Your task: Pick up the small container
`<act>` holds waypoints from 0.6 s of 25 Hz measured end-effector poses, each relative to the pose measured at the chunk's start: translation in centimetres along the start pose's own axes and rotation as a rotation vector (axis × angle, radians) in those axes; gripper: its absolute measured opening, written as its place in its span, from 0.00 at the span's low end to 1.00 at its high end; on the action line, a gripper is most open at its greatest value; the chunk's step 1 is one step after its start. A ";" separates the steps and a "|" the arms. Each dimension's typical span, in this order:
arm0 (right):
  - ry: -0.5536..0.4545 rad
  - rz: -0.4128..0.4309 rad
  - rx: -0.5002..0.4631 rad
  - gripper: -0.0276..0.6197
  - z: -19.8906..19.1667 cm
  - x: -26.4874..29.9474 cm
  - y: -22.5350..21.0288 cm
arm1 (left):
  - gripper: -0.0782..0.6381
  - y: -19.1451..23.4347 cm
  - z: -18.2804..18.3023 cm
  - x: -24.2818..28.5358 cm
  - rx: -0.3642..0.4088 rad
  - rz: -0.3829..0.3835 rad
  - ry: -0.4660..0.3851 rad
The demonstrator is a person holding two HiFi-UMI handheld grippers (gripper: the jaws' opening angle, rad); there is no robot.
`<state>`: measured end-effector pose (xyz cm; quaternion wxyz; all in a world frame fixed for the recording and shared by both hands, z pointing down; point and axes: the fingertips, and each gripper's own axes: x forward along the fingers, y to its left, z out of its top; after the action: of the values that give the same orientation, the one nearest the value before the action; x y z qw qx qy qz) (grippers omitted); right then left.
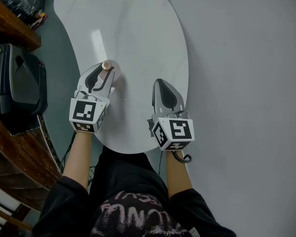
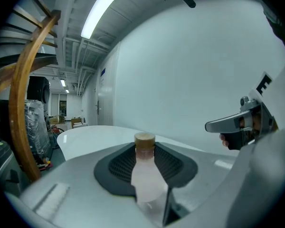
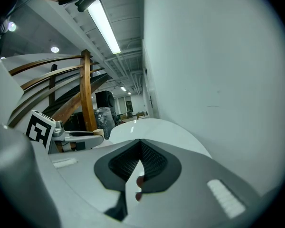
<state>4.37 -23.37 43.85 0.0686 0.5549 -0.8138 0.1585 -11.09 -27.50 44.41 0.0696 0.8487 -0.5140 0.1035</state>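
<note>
1. Pinching the small container right now is the left gripper, at the left side of the white table. Its two dark pads are closed against the pale, cloudy body, and the brown cap stands up clear above them.
2. The container is upright, a little bottle with a narrow neck, caught low between the pad tips. From overhead its round cap shows just at the far end of that gripper.
3. I can't tell from where I stand whether the base has left the tabletop or rests on it; the gripper's own bulk hides the bottom.
4. The right gripper hangs over the near right part of the table, well apart from the bottle. Its fingers are pressed together with nothing between them, so it looks like a bystander here.
5. My read: the grasp is made, and the lift is the step in hand.
6. The next move, I'd say, calls for a straight rise with the pinch held firm. The bottle looks smooth and it's gripped low, so a tilt or a slack squeeze could let it slip or swing top-heavy.
7. The table around it is bare, so nothing stands in the way of going up.
</note>
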 end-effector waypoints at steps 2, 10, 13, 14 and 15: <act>-0.001 0.002 -0.002 0.08 0.3 -0.1 0.0 | 0.28 0.0 0.2 -0.2 -0.006 0.007 0.000; -0.024 0.016 -0.019 0.08 1.7 -0.6 0.8 | 0.28 -0.3 1.2 -1.3 0.000 0.010 -0.011; -0.030 0.014 -0.023 0.08 2.1 -1.1 1.1 | 0.28 -0.6 1.6 -2.0 0.002 0.007 -0.015; -0.034 0.013 -0.024 0.08 2.4 -1.2 1.0 | 0.28 -0.7 1.8 -2.2 0.003 0.006 -0.018; -0.039 0.012 -0.025 0.08 2.6 -1.4 1.0 | 0.28 -0.9 2.1 -2.3 0.005 0.005 -0.021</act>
<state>4.11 -22.69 40.81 0.0586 0.5520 -0.8203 0.1381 -11.11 -25.62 41.78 0.0619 0.8486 -0.5165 0.0960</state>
